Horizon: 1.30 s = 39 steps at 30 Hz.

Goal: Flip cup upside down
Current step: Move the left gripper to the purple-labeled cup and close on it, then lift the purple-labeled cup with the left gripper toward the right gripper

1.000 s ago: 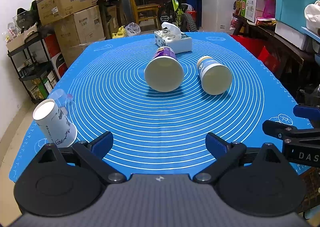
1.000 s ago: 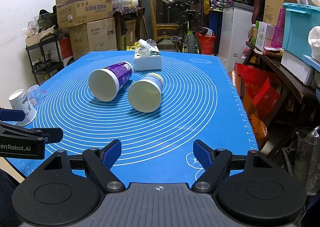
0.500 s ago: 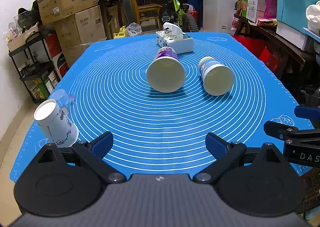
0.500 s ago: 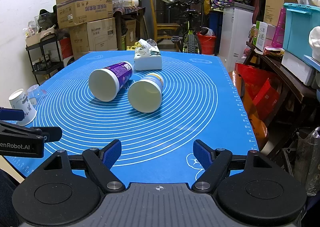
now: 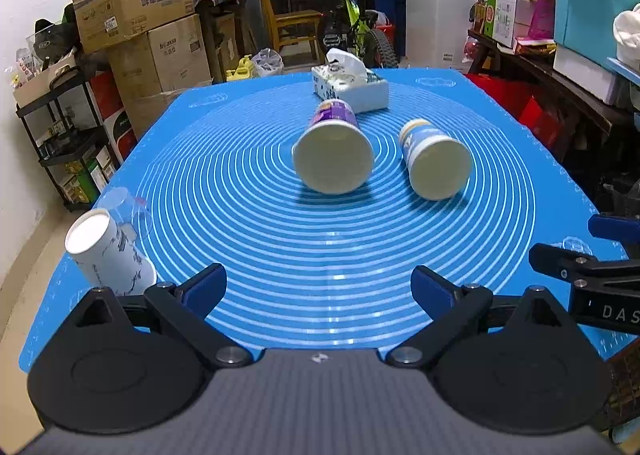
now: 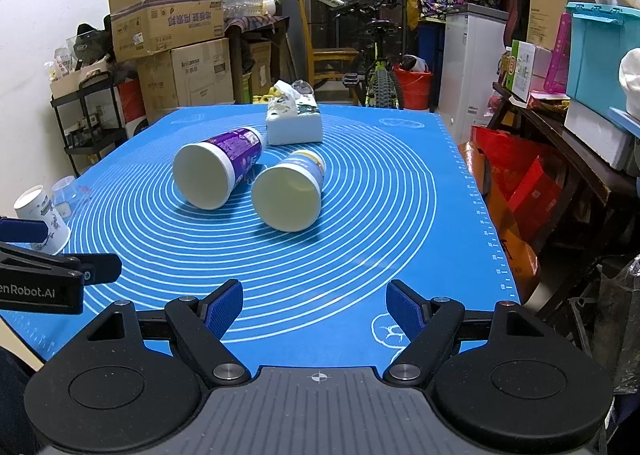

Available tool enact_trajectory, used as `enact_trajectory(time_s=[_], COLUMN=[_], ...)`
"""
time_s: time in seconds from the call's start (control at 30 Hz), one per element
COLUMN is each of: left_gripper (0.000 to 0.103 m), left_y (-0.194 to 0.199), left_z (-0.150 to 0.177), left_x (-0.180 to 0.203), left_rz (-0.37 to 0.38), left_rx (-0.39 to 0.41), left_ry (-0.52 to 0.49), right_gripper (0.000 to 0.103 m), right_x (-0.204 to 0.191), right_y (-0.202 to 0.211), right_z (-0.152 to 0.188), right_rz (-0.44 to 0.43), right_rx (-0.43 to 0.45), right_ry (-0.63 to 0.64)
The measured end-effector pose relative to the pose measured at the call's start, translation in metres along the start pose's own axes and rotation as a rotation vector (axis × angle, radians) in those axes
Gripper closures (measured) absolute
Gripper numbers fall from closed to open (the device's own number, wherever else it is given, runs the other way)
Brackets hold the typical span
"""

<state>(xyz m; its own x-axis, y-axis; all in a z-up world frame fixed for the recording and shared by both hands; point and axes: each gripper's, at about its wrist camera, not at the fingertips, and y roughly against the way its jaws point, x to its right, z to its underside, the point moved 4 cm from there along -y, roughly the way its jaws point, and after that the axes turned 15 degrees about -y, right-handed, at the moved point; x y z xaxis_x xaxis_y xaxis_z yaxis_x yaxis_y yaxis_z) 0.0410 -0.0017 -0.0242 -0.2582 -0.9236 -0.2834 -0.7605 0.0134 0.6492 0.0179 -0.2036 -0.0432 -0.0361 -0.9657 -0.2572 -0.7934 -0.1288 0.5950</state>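
Two paper cups lie on their sides on the blue mat [image 5: 248, 215], mouths toward me: a purple cup [image 5: 333, 157] and, to its right, a blue-and-yellow cup [image 5: 434, 165]. They also show in the right wrist view, purple [image 6: 216, 175] and blue-and-yellow [image 6: 289, 197]. My left gripper [image 5: 319, 285] is open and empty, hovering near the mat's front edge, well short of the cups. My right gripper [image 6: 314, 309] is open and empty, also near the front edge, to the right.
A white patterned cup [image 5: 108, 255] stands upside down at the mat's left edge beside a clear plastic cup [image 5: 126, 207]. A tissue box [image 5: 352, 85] sits behind the cups. Boxes, shelves, a bicycle and bins surround the table.
The left gripper has shifted slightly; the cups sit a little further right in its view. The right gripper and the cups have not visibly moved.
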Motion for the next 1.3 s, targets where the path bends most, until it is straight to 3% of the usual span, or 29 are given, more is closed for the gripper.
enact_trajectory(time_s=[0.53,0.73,0.87,1.1,1.3], left_gripper=[0.005,0.005,0.006,0.007,0.031], left_y=[-0.06,-0.094,-0.115,-0.15,-0.165], left_z=[-0.061,-0.076,-0.086,-0.103,-0.101], left_x=[-0.014,-0.019,-0.019,-0.015,-0.015], left_rz=[-0.009,0.031,0.062,0.024,0.014], left_rx=[0.063,0.06,0.063,0.043,-0.013], left_ry=[-0.012,0.059,0.09,0.077,0.079], right_gripper=[0.021,0.021,0.021,0.021,0.021], right_x=[0.001,0.0,0.004,0.009,0.013], right_y=[-0.045,-0.067,-0.081,-0.102,-0.11], right_z=[-0.063,-0.086,-0.092,-0.089,-0.088], right_rz=[-0.009,-0.003,0.003,0.022,0.032], right_rx=[0.117,0.166,0.164,0.136,0.127], right_ry=[-0.017,-0.029,-0.042,-0.049,-0.049])
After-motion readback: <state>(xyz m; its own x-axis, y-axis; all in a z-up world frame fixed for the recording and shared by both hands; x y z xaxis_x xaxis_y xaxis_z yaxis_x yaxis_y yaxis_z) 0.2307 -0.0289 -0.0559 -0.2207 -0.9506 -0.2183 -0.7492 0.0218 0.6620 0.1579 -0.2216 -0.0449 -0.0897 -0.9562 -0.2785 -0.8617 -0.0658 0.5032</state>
